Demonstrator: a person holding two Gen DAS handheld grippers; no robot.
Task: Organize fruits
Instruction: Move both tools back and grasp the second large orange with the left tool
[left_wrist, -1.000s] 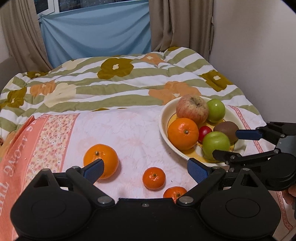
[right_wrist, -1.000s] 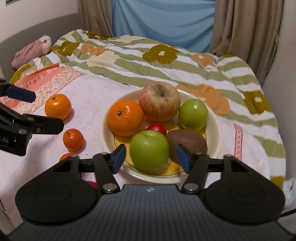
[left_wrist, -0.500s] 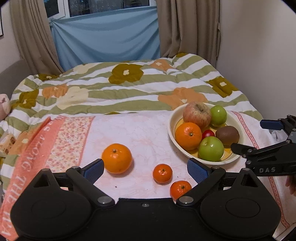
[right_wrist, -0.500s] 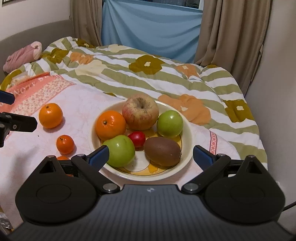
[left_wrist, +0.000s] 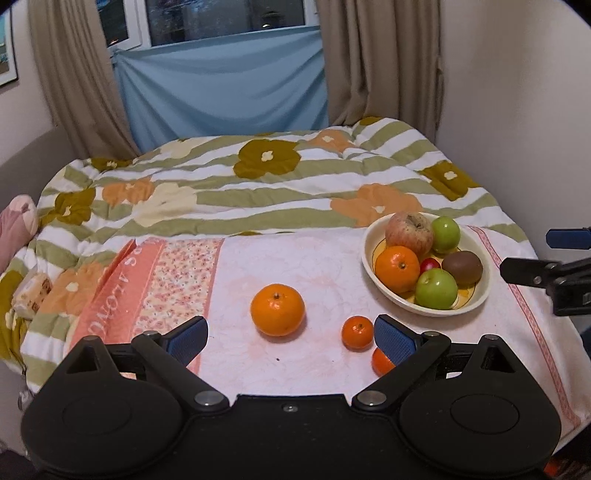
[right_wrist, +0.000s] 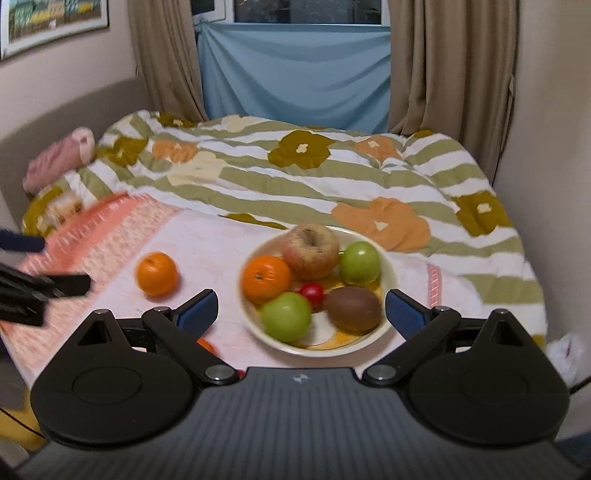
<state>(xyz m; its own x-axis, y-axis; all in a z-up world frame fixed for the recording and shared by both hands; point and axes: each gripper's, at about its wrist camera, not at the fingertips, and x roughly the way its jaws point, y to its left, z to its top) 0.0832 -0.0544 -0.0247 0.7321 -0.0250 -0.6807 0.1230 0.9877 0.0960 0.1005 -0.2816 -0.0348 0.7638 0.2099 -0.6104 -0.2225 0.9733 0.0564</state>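
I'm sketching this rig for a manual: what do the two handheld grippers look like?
Both match: the left gripper and right gripper have black bodies with two round lobes, black linkage arms with silver pivot bolts, and blue textured finger pads.

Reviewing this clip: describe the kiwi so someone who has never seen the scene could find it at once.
Find the cream bowl standing on the pale cloth spread over the flowered quilt. Among the fruit inside, the kiwi lies at the near right, beside the front green apple. It alone is brown, dull and oval; its neighbours are glossy green, red or orange.
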